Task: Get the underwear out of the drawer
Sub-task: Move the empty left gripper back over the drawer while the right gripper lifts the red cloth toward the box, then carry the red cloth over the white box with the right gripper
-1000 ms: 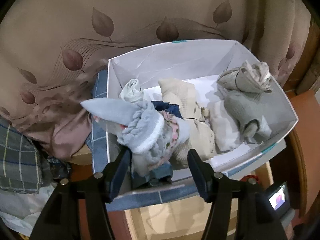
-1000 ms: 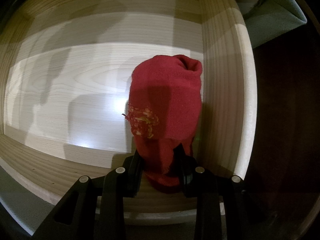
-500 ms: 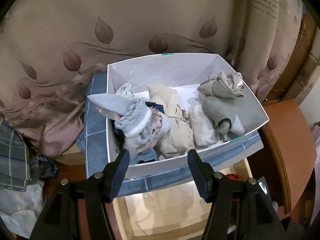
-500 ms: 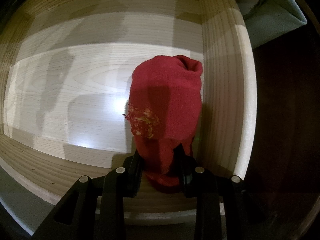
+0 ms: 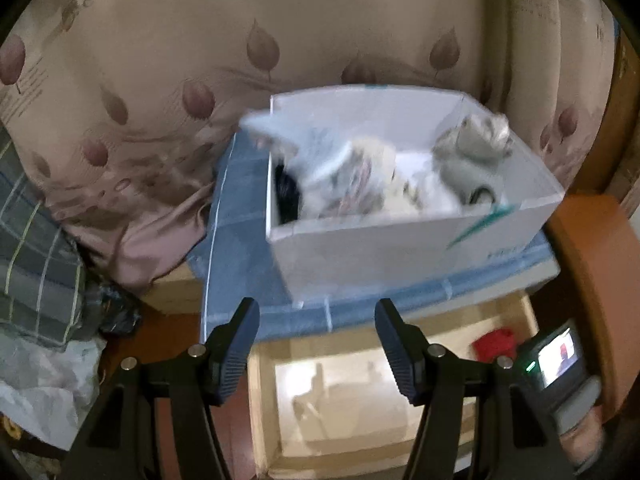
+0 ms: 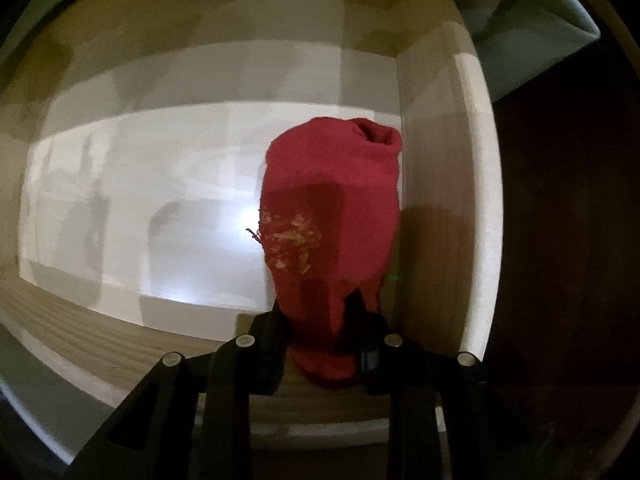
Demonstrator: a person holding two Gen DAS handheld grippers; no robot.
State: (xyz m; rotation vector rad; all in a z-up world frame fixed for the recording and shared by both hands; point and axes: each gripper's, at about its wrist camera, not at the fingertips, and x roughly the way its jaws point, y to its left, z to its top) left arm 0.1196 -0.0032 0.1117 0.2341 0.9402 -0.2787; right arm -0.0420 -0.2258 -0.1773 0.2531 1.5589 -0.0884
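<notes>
The wooden drawer [image 6: 200,184] fills the view, almost bare, and at its three o'clock wall lies the red underwear [image 6: 332,200]. The right gripper [image 6: 320,332] has just been closing and now pinches its near end. Lift straight up, clear of the wall. The left gripper [image 5: 316,344] gapes empty below the white box [image 5: 400,248].

The right tool [image 6: 320,320] points straight down, its jaws just closing, pads pinching red cloth. The left tool [image 5: 316,340] tilts steeply downward, jaws standing apart with nothing between them.
</notes>
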